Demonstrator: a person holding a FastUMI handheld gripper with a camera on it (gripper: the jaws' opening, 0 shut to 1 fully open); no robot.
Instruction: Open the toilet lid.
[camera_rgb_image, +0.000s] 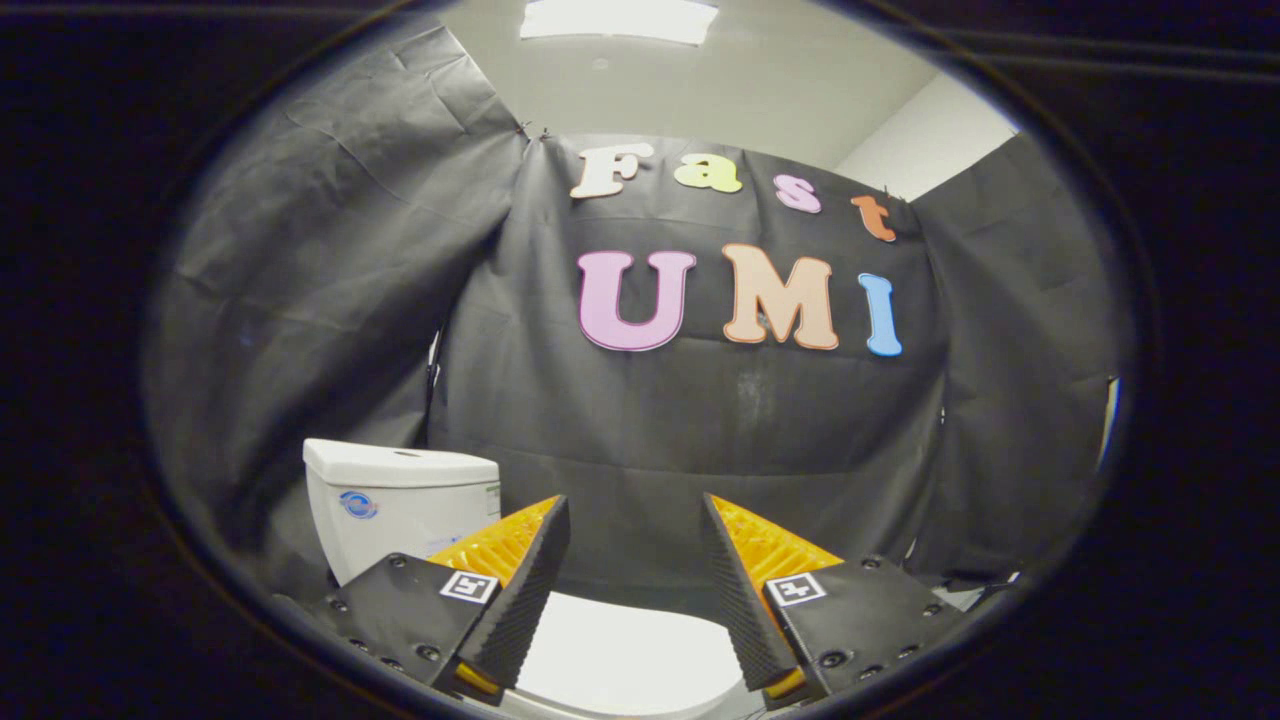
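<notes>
I see the gripper (635, 520) at the bottom of the frame with its fingers (520, 600) spread wide, holding nothing. Between them, low centre, lies a white curved surface — probably the toilet lid (625, 655), closed and flat, though only part of it shows. Beyond the left finger, lower left, stands the white tank (395, 505) — against the black cloth wall (650, 440). A ceiling light (620, 18) glows top centre.

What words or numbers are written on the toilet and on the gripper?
Toilet tank: a round blue sticker, too small to read.
Tank's side: a small label, too blurred to read.
Gripper, fingers open over the toilet lid: two square black-and-white markers, patterns only, no words.
</notes>
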